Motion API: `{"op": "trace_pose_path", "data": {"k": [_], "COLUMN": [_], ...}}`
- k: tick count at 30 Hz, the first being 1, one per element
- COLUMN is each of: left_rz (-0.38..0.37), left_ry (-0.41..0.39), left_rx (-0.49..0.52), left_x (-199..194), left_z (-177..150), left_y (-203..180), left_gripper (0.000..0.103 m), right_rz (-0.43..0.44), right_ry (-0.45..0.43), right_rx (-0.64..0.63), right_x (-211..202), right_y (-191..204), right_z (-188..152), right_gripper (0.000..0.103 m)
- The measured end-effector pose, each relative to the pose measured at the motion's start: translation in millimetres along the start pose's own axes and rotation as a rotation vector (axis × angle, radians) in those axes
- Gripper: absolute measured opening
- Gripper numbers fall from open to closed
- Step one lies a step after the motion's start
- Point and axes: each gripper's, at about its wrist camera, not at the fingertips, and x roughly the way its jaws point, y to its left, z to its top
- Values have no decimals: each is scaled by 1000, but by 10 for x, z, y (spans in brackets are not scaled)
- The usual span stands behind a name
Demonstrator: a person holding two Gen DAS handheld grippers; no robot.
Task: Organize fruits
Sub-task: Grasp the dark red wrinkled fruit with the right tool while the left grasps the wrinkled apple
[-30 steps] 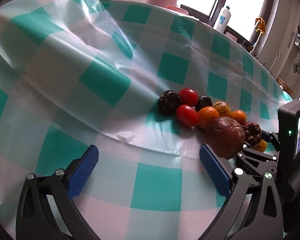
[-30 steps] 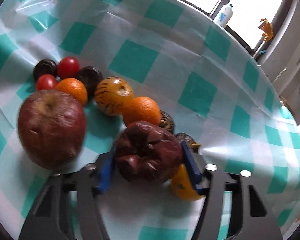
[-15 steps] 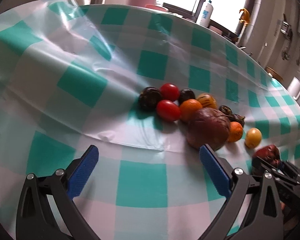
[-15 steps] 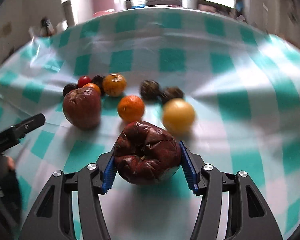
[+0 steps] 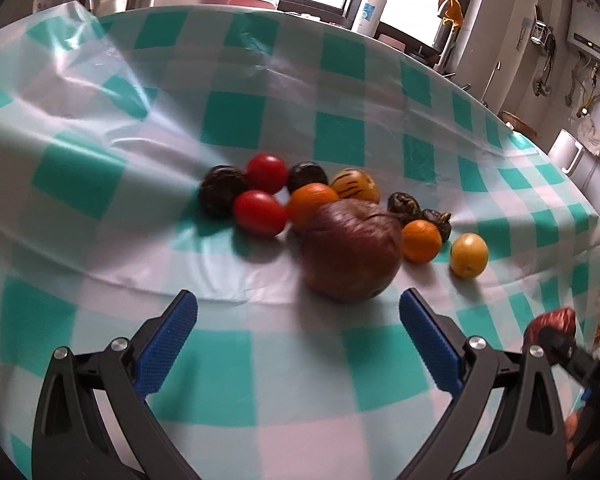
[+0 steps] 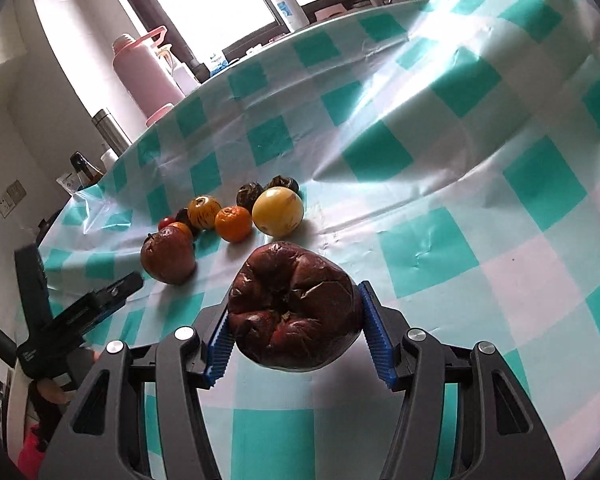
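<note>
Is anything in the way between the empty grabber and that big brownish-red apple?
Nothing visible. The left gripper is open, and only bare checkered tablecloth lies between it and the apple.

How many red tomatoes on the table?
2. One red tomato sits at the back of the cluster, the other right in front of it, both beside the dark wrinkled fruit. Others could be hidden behind the big wrinkled apple.

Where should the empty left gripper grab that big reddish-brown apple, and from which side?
Grip the apple across its widest middle, coming from the near, open side. Oranges crowd its far side, while the left gripper is open and probably wide enough to span it.
</note>
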Motion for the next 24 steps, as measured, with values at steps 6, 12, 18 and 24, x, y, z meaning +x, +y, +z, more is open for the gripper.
{"op": "trace_pose_path", "data": {"k": [6,12,18,24], "left_rz": [47,61,7,-10], "left_ry": [63,112,97,51], "left_rx": [-22,-38,-2,-38], "left_x": [349,587,606,410], "left_z": [147,249,256,181], "left_y": [-233,-308,-334,-213], "left_gripper": [101,101,68,67], "right_rz": [18,23,22,22], "right_ry": [3,12,21,17], "right_rx": [6,2,-3,0], "right_x": [3,29,52,56], "right_y": [-12,0,10,4], "right_z": [-9,-7,-10,-17], "right_gripper": [56,56,56,56]}}
